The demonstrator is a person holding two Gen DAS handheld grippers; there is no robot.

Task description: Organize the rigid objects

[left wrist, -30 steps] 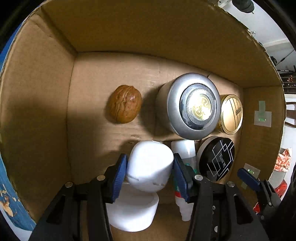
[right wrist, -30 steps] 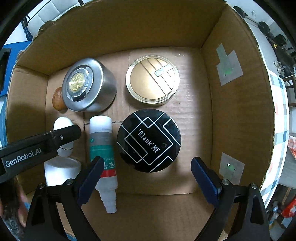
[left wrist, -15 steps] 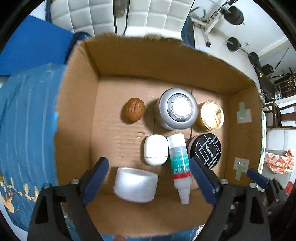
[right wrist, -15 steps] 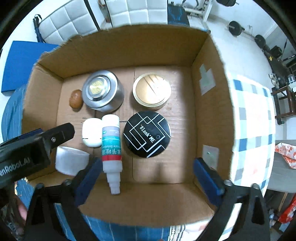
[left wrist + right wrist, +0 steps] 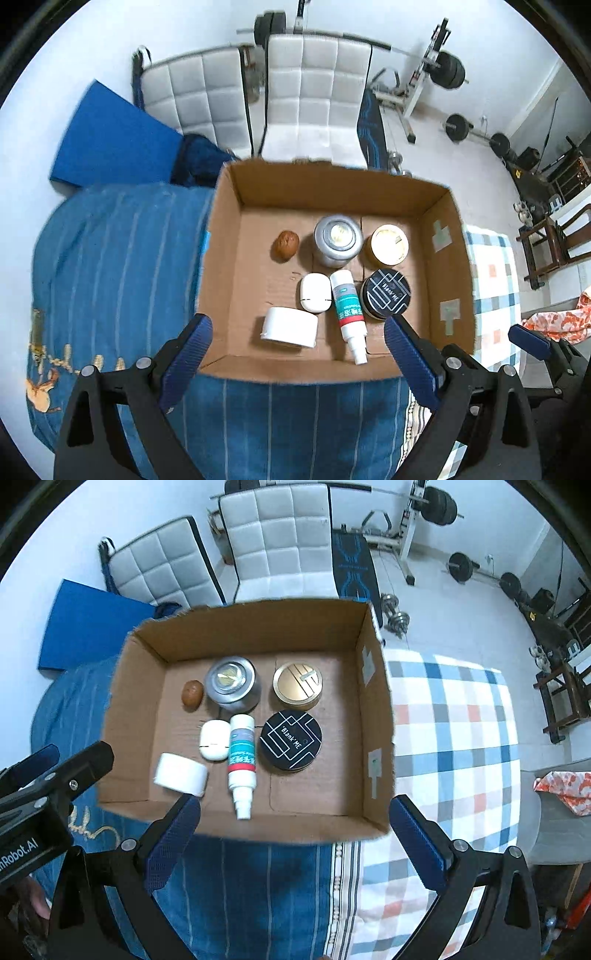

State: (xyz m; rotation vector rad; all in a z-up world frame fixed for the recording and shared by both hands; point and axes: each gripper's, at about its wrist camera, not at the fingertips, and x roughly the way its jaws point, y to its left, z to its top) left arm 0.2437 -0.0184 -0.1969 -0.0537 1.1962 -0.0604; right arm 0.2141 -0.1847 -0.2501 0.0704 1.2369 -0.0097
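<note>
An open cardboard box [image 5: 229, 266] [image 5: 373, 716] sits on a blue cloth. Inside lie a walnut [image 5: 285, 245] [image 5: 192, 696], a silver round tin [image 5: 337, 240] [image 5: 229, 683], a gold tin [image 5: 389, 245] [image 5: 297, 682], a black round tin [image 5: 386, 293] [image 5: 291, 740], a white case [image 5: 314, 292] [image 5: 213, 739], a white jar [image 5: 289, 326] [image 5: 180, 774] on its side and a spray bottle [image 5: 348, 310] [image 5: 242, 762]. My left gripper [image 5: 299, 362] and right gripper [image 5: 295, 842] are open and empty, high above the box's near edge.
Blue striped cloth [image 5: 110, 266] lies left of the box, a checked cloth [image 5: 450, 731] right. Two white padded chairs [image 5: 317, 96] stand behind. Gym weights [image 5: 461, 566] and a blue mat [image 5: 110, 144] lie on the floor. The left tool [image 5: 40, 797] shows at the right view's left edge.
My left gripper let go of the white case, which now lies in the box, and opened. Both grippers rose far up and back out of the box.
</note>
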